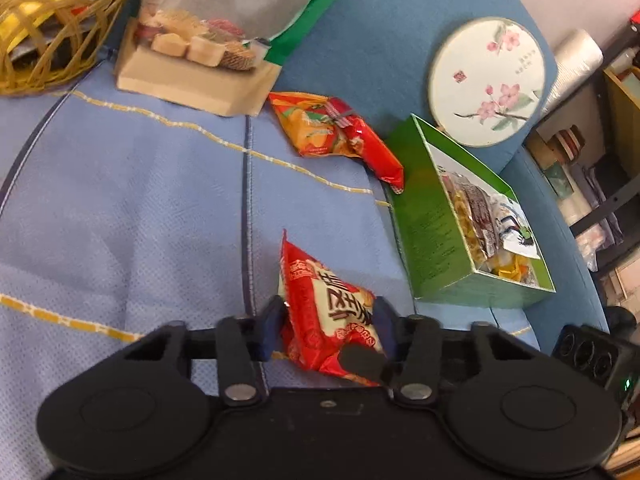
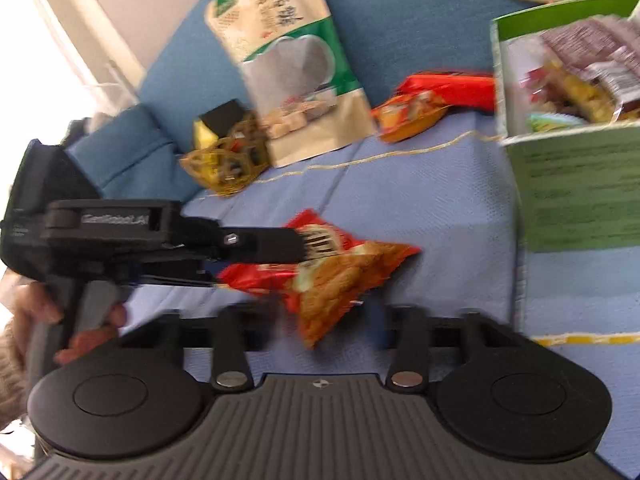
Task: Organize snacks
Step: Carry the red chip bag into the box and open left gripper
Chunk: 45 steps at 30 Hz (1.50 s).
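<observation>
Gripping: left gripper [image 1: 326, 330], jaws narrowed, blue pads [image 1: 272, 330] pinching a crinkled red and cream foil snack packet [image 1: 326, 312].
Right gripper [image 2: 328, 316]: blurred; the packet's orange corner lies between its fingers; contact cannot be told.
Packet: pokes out toward 12 o'clock from the left gripper, above the pale blue quilted cloth [image 1: 120, 200].
Green cardboard box [image 1: 424, 224]: open, holding wrapped snacks, at 2 o'clock.
Second orange-red packet [image 1: 336, 136]: loose at 12 o'clock.
</observation>
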Motion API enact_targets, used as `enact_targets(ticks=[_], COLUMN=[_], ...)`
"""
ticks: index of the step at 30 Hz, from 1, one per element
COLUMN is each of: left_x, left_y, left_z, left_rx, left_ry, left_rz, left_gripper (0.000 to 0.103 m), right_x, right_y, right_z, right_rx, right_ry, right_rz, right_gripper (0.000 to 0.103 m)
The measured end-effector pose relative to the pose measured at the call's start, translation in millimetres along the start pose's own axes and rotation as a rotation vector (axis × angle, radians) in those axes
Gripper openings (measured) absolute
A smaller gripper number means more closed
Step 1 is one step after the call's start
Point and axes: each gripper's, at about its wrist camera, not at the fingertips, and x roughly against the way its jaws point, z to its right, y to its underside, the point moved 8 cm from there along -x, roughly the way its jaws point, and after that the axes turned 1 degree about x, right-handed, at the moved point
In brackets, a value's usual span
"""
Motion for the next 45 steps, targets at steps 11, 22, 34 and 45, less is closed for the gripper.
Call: enact_targets(ticks=[11,22,34,45], left_x=[19.3,-44.5,-135.2,-140.4], left_y=[-37.1,-68.4,-76.8,-81.0], left_z=[81.8,194.4,251.6,229.6], left_rx=[-0.117,-0.29,-0.375,-0.332], left_ry=[0.113,0.245,0.264,0.226], left_rz=[0.078,0.059,-0.037,-0.004], left_gripper=[0.022,0.02,0.01,0.057], right_x=[74.3,155.0,183.1,169.0], right_y=[-49.7,-86.4,-103.8,-98.4], right_z=[2.7,69.2,151.5,181.3], right_rx=[0.126,0.072,-0.062,-0.027], right_ry=[0.079,0.297,0.497,0.738], right_rz=[0.26,0.483,0.565,0.529], right_gripper=[0.048,0.048,0.047,0.056])
